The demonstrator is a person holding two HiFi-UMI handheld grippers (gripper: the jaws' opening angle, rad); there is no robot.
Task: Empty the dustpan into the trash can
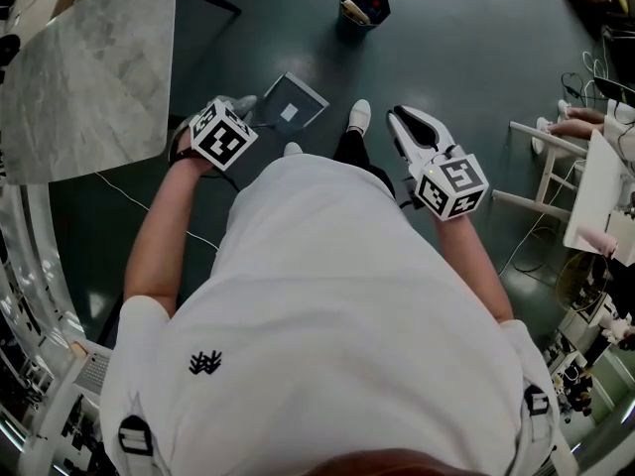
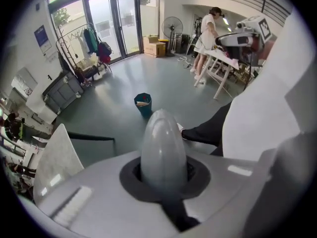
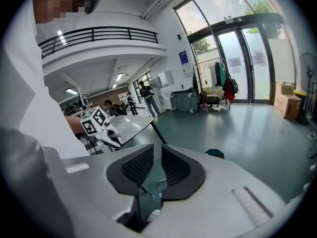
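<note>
In the head view the grey dustpan (image 1: 303,92) hangs over the dark floor with a small white scrap in its tray. My left gripper (image 1: 241,105) is shut on its handle. In the left gripper view that rounded grey handle (image 2: 163,148) fills the space between the jaws. The dark trash can (image 1: 364,6) stands on the floor ahead, a few steps beyond the dustpan, with litter inside; it also shows as the trash can (image 2: 143,104) and trash can (image 3: 215,153). My right gripper (image 1: 403,117) is held at the right, shut and empty, its pads (image 3: 171,167) almost touching.
A marble table top (image 1: 89,67) lies at the left. A white table (image 1: 595,186) with a seated person's arm is at the right. The wearer's white shoe (image 1: 359,117) points toward the can. A thin cable (image 1: 119,194) runs over the floor.
</note>
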